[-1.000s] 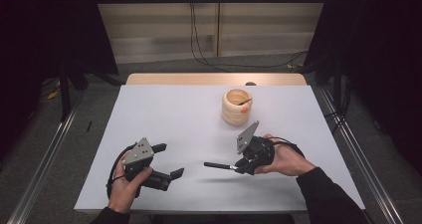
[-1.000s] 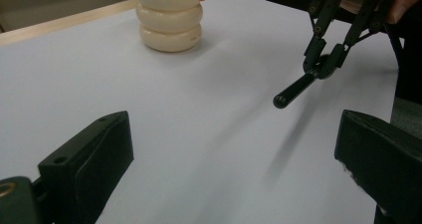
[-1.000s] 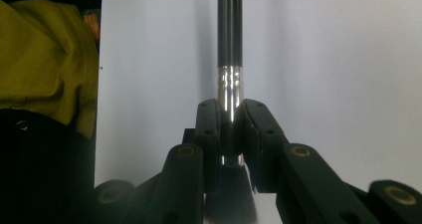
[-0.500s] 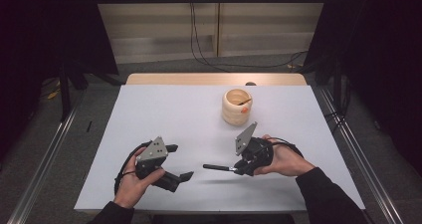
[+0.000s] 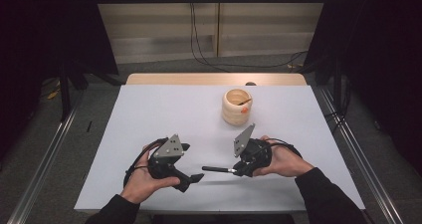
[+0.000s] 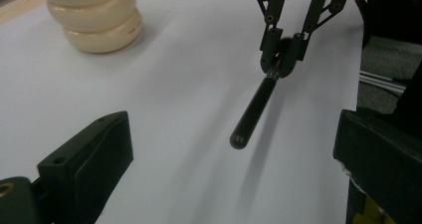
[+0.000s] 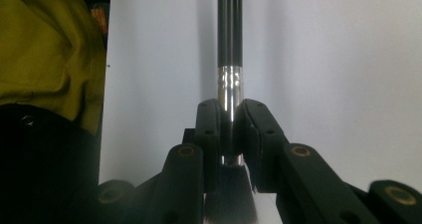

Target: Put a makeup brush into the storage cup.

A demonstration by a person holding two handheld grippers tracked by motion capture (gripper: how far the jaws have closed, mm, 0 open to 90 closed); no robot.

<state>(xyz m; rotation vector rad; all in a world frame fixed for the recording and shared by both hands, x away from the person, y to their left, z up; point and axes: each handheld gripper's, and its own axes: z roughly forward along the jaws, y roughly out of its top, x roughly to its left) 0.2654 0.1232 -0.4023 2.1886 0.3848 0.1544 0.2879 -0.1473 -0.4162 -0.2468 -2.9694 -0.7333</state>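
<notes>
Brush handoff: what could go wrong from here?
1. The right tongs pinch the brush only at its smooth metal ferrule, with the long handle sticking out unsupported; a nudge could pivot or slip it.
2. The left tongs stand wide open with the handle tip not yet between them; closing early would likely miss or knock it.
3. The brush hangs above the table, so a slip would probably drop it.

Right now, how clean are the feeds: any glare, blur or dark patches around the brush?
High view: even light on the table, black surroundings. Left gripper view: brush sharp, casting a soft shadow; the left claw blurred. Right gripper view: glare on the brush's metal ferrule, bristles dark, the right claw slightly soft.
</notes>
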